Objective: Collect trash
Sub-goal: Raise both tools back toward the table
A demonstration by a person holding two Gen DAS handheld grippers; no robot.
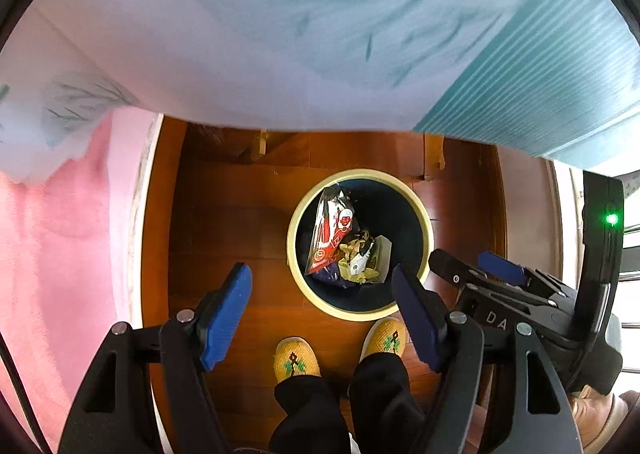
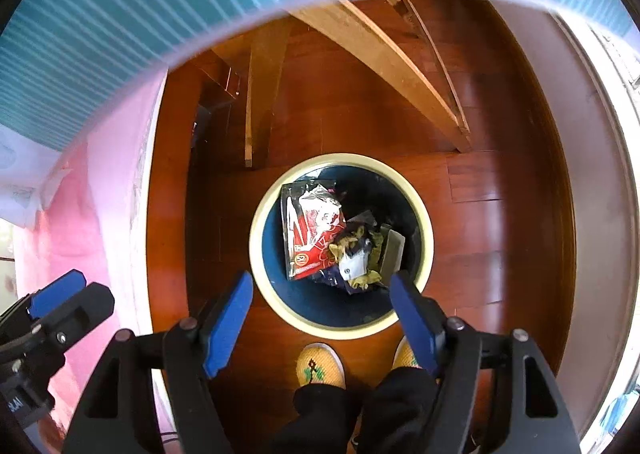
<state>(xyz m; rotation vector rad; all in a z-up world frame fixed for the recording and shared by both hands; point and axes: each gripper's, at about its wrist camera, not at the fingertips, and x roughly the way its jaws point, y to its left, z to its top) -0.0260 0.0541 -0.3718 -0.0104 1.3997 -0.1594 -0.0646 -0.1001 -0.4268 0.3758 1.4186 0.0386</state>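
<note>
A dark navy interior and a pale cream rim are shown by the bin (image 1: 425, 222). Inside it, a red, white and black printed wrapper (image 1: 334, 232) is seen beside crumpled olive-yellow and white scraps (image 1: 360, 260). The floor (image 2: 472, 126) is coloured a glossy reddish brown. Blue pads on black frames are carried by the left tongs (image 1: 322, 314) and the right tongs (image 2: 320, 318). Yellow knitted slippers (image 1: 295, 360) bear a green and black motif. Teal stripes mark the cloth (image 2: 120, 14).

both grippers pointing straight down, side by side; left gripper (image 1: 322, 294) has its blue pads spread wide with nothing between them; right gripper (image 2: 322, 302) same deal, wide apart; my yellow slippers (image 1: 297, 360) planted just below
</note>
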